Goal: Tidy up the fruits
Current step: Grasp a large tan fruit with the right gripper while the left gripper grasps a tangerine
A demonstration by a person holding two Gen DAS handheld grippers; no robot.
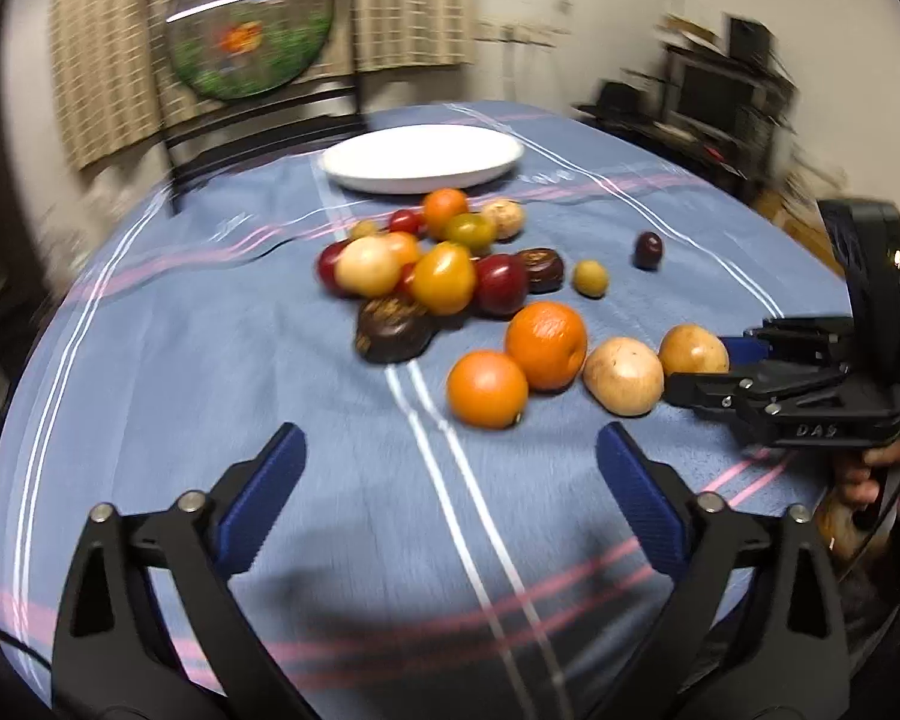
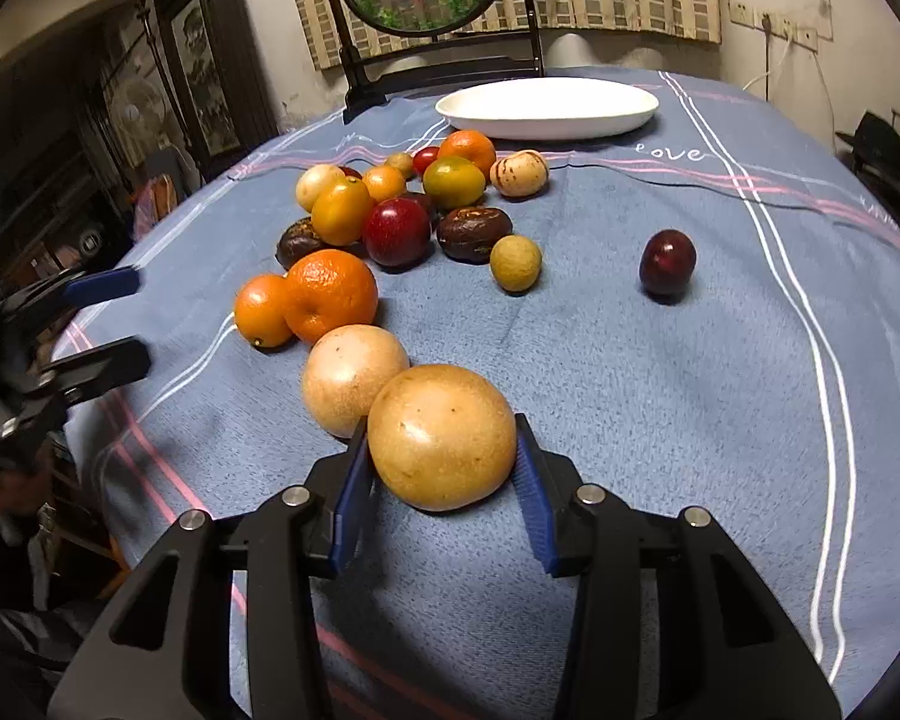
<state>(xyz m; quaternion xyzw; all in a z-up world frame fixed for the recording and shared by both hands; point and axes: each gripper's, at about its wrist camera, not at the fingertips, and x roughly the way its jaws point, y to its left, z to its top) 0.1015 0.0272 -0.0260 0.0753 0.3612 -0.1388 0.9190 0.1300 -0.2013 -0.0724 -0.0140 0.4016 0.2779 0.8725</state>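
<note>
A pile of mixed fruits [image 1: 432, 264] lies on the blue tablecloth [image 1: 270, 396] in front of a white plate [image 1: 420, 157], also in the right wrist view [image 2: 546, 105]. My right gripper [image 2: 442, 450] is shut on a tan round fruit [image 2: 442, 438], which rests on the cloth next to a paler one [image 2: 351, 375]. In the left wrist view the right gripper [image 1: 699, 369] reaches in from the right around that fruit [image 1: 693, 351]. My left gripper [image 1: 450, 450] is open and empty above the cloth, short of two oranges [image 1: 519, 360].
A dark red fruit [image 2: 667, 263] lies alone to the right. A small yellow-green fruit [image 2: 515, 263] sits near the pile. A chair [image 2: 438, 69] with a round picture stands behind the table. The table edge falls off to the left [image 2: 90, 396].
</note>
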